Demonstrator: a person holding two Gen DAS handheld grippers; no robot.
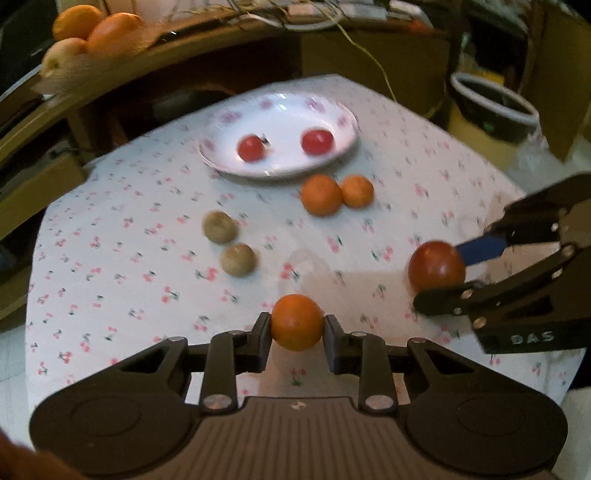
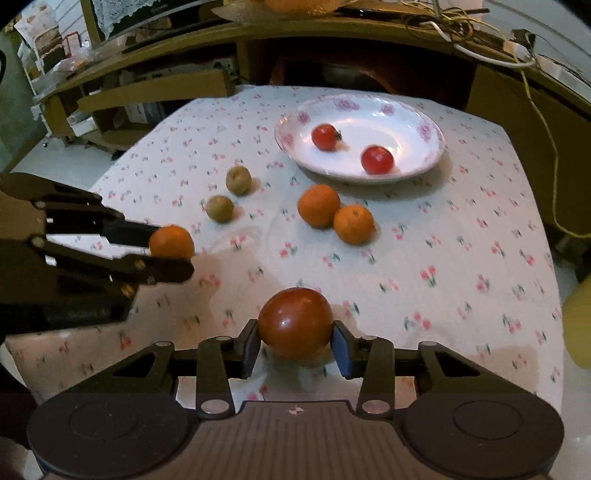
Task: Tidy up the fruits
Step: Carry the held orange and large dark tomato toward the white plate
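Observation:
My left gripper [image 1: 297, 326] is shut on an orange [image 1: 297, 322] above the near part of the table; it also shows in the right wrist view [image 2: 171, 242]. My right gripper [image 2: 295, 341] is shut on a large red tomato [image 2: 295, 323], seen at the right of the left wrist view [image 1: 436, 266]. A white floral plate [image 1: 332, 110] at the far side holds two small red tomatoes [image 1: 251, 147] [image 1: 317, 141]. Two oranges [image 1: 320, 194] [image 1: 357, 191] lie just in front of the plate. Two brown kiwis [image 1: 219, 226] [image 1: 238, 259] lie to their left.
The table has a white cloth with small cherry prints [image 1: 110, 258]. A wooden shelf [image 1: 184, 40] behind it carries more oranges [image 1: 110, 33]. A dark round bin [image 1: 495, 107] stands at the far right. Cables [image 2: 480, 44] hang over the shelf.

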